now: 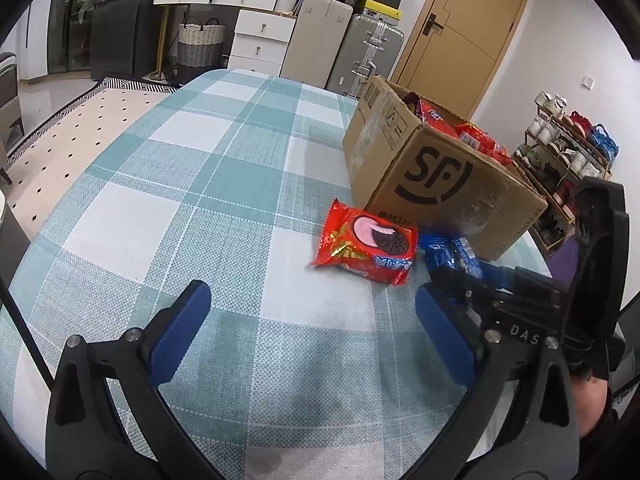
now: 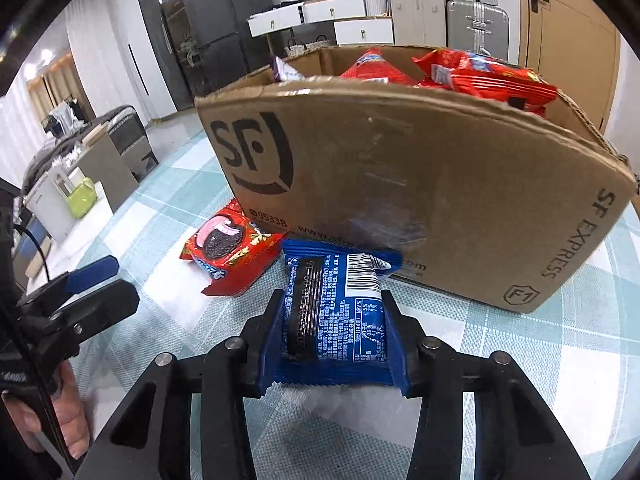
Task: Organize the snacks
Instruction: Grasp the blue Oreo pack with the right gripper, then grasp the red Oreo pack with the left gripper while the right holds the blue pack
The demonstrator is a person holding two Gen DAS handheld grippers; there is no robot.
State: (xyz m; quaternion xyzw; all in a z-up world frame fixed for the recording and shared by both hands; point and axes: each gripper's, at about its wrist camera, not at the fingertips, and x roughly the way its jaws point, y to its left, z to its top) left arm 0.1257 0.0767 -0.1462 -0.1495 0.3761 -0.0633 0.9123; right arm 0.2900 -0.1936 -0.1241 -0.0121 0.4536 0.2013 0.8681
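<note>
while the right gripper [image 2: 334, 332] clamps its blue pads on the two sides of a blue snack packet [image 2: 334, 308], the packet shows its printed back with a barcode, and its far end sits right up against the front wall of the cardboard box [image 2: 420, 184]. whether the packet rests on the checked tablecloth [image 2: 500, 344] or is held just off it, i cannot tell. the left wrist view shows the same blue packet [image 1: 450, 254] between the box [image 1: 448, 184] and the right gripper [image 1: 460, 276].

just left of the blue packet lies a red cookie packet [image 2: 230, 254], flat on the cloth, near the box's lower front corner and free of both grippers. in the left wrist view the red cookie packet [image 1: 366, 240] lies ahead of the left gripper [image 1: 312, 334], whose fingers stand wide apart over the tablecloth [image 1: 160, 184] with nothing between them.

the box, marked with a black sf logo, is open at the top, and more red snack packets [image 2: 484, 76] are piled inside, reaching above its rim. suitcases [image 1: 372, 56] and a wooden door [image 1: 460, 24] stand beyond the table.
</note>
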